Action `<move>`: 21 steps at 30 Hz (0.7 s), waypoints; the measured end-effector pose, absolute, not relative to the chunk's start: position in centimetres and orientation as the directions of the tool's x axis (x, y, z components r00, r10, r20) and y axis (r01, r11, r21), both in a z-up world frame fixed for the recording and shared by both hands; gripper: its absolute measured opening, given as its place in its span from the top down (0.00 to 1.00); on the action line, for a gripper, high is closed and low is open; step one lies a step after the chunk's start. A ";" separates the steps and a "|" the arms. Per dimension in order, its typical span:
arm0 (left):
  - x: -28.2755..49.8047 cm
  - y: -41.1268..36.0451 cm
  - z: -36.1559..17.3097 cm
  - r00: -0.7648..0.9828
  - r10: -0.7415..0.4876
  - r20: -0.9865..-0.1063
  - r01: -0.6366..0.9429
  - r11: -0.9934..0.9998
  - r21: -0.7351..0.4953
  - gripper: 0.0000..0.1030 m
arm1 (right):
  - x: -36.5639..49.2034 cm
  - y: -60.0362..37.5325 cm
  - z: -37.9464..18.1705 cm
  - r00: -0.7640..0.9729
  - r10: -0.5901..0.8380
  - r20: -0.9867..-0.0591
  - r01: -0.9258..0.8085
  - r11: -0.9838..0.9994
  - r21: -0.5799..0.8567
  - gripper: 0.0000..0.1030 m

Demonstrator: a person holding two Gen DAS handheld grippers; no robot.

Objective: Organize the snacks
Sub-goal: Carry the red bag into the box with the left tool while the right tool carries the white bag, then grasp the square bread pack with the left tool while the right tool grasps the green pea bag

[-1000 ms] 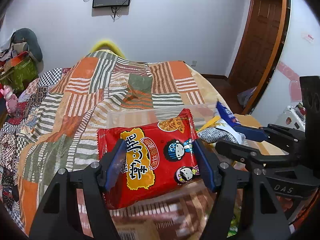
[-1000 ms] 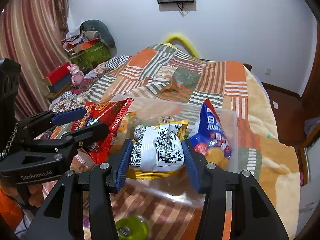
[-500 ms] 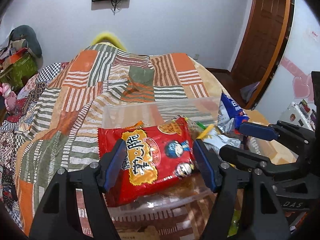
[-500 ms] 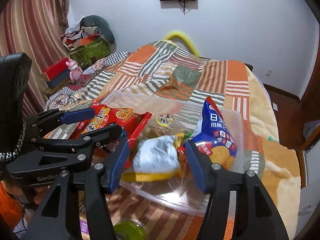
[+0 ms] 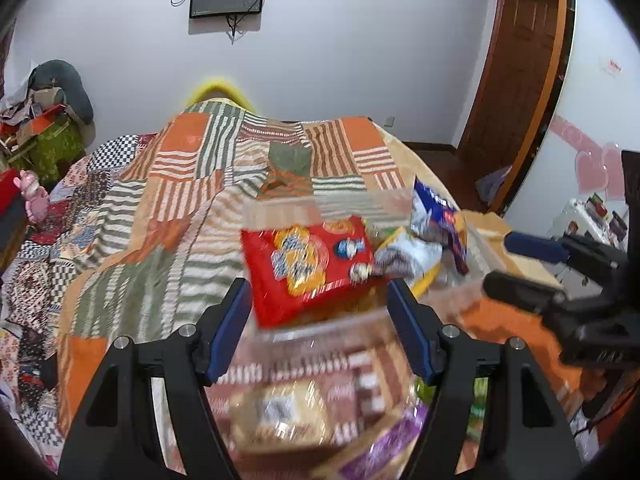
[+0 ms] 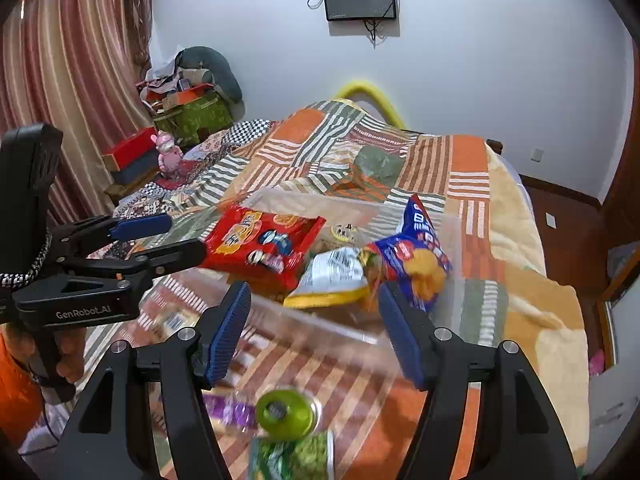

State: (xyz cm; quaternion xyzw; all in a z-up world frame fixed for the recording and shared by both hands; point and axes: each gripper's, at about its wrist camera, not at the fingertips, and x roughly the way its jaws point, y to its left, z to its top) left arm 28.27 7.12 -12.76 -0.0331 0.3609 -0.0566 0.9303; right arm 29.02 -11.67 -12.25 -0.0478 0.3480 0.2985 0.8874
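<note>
my left gripper [image 5: 320,328] was spread wide with nothing between its blue pads [image 5: 230,330], hanging just short of the clear plastic bin [image 6: 452,240] on the patchwork bedspread [image 5: 160,208]. my right gripper [image 6: 314,328] was spread just as wide and held nothing either, poised over the bin's near wall. the red snack bag [image 5: 304,268] lay flat in the left part of the bin. beside it, touching its right edge, lay the white and yellow packet [image 6: 332,278], and the blue chip bag [image 6: 416,256] stood tilted against the bin's right side. nearer to me, outside the bin, a green can [image 6: 286,414] sat on the bedspread with a green packet [image 6: 292,458] just below it and a purple wrapper [image 6: 230,410] to its left; all three were blurred.
</note>
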 end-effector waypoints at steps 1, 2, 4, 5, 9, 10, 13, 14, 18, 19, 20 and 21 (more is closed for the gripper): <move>27.7 7.2 -12.9 0.730 -0.125 -0.672 0.080 0.992 -0.097 0.33 | 28.6 -11.8 -12.3 0.581 0.494 -0.647 -0.561 0.819 0.121 0.38; 27.2 7.3 -13.0 0.726 -0.120 -0.677 0.077 0.993 -0.093 0.33 | 28.2 -11.9 -12.4 0.581 0.492 -0.648 -0.560 0.820 0.119 0.37; 26.2 7.7 -13.6 0.714 -0.116 -0.691 0.072 0.993 -0.092 0.33 | 27.6 -12.1 -12.7 0.581 0.483 -0.655 -0.557 0.823 0.113 0.37; 25.8 7.9 -13.9 0.710 -0.114 -0.695 0.070 0.993 -0.092 0.33 | 27.3 -12.3 -12.9 0.578 0.479 -0.660 -0.554 0.825 0.113 0.37; 24.2 8.8 -15.4 0.683 -0.117 -0.721 0.048 0.992 -0.115 0.31 | 26.1 -12.7 -14.2 0.554 0.466 -0.689 -0.547 0.828 0.121 0.36; 24.0 9.0 -15.8 0.674 -0.118 -0.729 0.042 0.992 -0.121 0.30 | 25.9 -12.7 -14.7 0.545 0.461 -0.701 -0.543 0.831 0.124 0.36; 23.7 9.5 -17.3 0.642 -0.117 -0.758 0.024 0.991 -0.133 0.27 | 25.2 -13.2 -16.2 0.514 0.454 -0.728 -0.534 0.833 0.143 0.36; 23.5 9.6 -17.7 0.633 -0.117 -0.765 0.018 0.990 -0.137 0.25 | 25.0 -13.3 -16.6 0.504 0.452 -0.736 -0.532 0.834 0.148 0.36; 23.7 9.9 -19.4 0.594 -0.131 -0.794 -0.001 0.987 -0.163 0.23 | 24.5 -13.5 -18.5 0.460 0.441 -0.771 -0.519 0.838 0.170 0.36; 23.7 9.9 -19.7 0.586 -0.135 -0.799 -0.003 0.986 -0.169 0.23 | 24.2 -13.6 -18.9 0.448 0.442 -0.777 -0.516 0.838 0.178 0.35; 23.7 9.8 -20.0 0.580 -0.140 -0.803 -0.003 0.985 -0.174 0.22 | 24.1 -13.6 -19.2 0.440 0.443 -0.781 -0.514 0.838 0.186 0.35; 23.8 9.7 -20.4 0.571 -0.146 -0.808 -0.003 0.984 -0.179 0.22 | 23.8 -13.6 -19.5 0.431 0.446 -0.784 -0.512 0.837 0.194 0.35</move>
